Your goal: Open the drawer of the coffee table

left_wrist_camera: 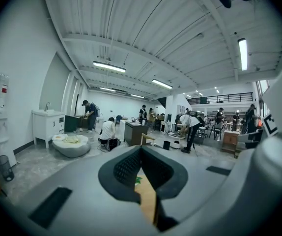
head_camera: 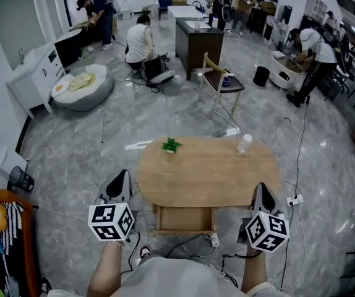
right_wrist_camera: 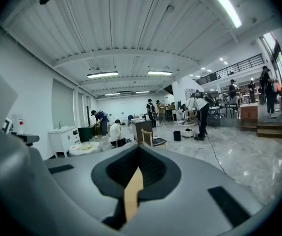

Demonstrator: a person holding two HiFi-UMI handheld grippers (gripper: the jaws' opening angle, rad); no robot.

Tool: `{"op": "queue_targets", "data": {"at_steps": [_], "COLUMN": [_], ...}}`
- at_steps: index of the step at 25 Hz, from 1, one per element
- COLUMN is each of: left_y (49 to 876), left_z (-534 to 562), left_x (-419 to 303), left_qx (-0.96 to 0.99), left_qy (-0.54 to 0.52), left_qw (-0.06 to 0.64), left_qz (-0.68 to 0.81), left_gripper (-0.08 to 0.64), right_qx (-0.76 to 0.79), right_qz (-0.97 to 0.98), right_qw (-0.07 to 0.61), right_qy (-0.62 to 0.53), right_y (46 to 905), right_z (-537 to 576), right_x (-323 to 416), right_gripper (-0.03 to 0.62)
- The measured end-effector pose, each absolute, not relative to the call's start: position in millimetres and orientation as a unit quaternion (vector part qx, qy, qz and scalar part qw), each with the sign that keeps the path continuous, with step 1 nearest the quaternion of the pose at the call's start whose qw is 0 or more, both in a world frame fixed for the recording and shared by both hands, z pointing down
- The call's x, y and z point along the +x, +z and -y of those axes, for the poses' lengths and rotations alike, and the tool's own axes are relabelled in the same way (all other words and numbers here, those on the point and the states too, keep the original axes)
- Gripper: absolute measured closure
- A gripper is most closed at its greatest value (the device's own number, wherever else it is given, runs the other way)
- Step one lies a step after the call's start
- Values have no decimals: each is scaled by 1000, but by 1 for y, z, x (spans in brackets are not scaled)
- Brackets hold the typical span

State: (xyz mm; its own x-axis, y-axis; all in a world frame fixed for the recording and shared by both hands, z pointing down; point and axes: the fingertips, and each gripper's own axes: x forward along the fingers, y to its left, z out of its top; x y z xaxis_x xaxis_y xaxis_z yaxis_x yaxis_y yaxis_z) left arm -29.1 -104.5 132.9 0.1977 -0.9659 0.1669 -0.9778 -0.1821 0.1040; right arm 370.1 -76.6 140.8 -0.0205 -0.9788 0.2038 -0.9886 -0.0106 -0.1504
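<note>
The oval wooden coffee table stands straight ahead in the head view. Its drawer shows as a wooden front under the near edge; how far out it stands I cannot tell. My left gripper hovers off the table's left end, shut and holding nothing. My right gripper hangs by the table's right front corner, also shut and holding nothing. In the left gripper view the jaws meet, with a sliver of tabletop showing through the slit. The right gripper view shows the same: closed jaws over a strip of wood.
A small green plant and a plastic bottle stand on the table's far edge. A power strip and cables lie on the floor at the right. A chair stands beyond, a black bin at the left. Several people work farther back.
</note>
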Motion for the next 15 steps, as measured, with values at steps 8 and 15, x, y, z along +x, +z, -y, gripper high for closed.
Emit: {"op": "queue_targets", "data": {"at_steps": [8, 15], "left_y": [140, 142], "left_z": [101, 101], "left_x": [-37, -37], "left_qx": [761, 763], "left_qy": [22, 21], "left_qw": [107, 107], "left_qz": [639, 637], "left_gripper": [566, 566], "right_qx": [702, 704], "right_qz": [701, 699], "right_qw": [13, 12], "right_qy": [125, 125], "right_y": [138, 139], "right_z": [72, 69], "right_x": [374, 374], "right_gripper": [594, 594]}}
